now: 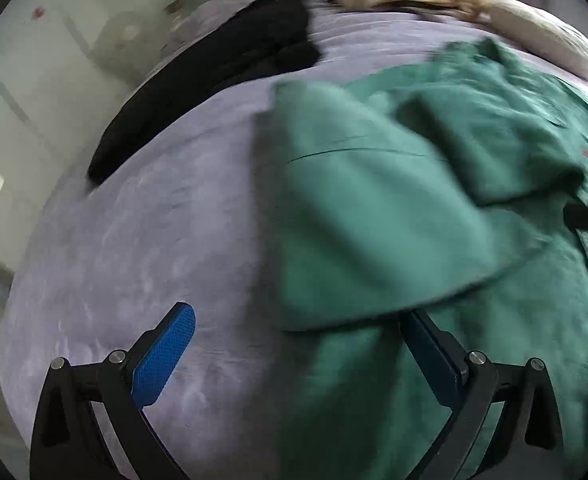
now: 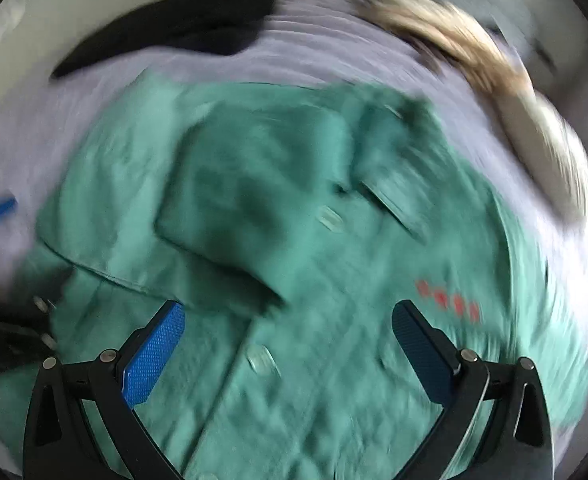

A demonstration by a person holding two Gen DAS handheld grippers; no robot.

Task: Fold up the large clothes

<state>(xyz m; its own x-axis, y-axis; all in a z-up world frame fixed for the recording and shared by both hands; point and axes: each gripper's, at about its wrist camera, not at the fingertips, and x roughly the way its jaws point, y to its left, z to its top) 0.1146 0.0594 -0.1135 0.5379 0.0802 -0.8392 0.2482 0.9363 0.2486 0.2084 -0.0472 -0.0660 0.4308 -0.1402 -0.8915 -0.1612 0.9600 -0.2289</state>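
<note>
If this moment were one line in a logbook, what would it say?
green shirt: on grey bed cover, sleeve folded over front | left gripper: open, empty | right gripper: open, empty, above shirt | views blurred

Both wrist views downward, sharing green shirt (image 1: 393, 200).

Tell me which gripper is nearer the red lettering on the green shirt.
Right. The right gripper hangs open over the green shirt, the red lettering just beyond its right finger. The left gripper straddles the shirt's left edge, the lettering far off to its right.
</note>
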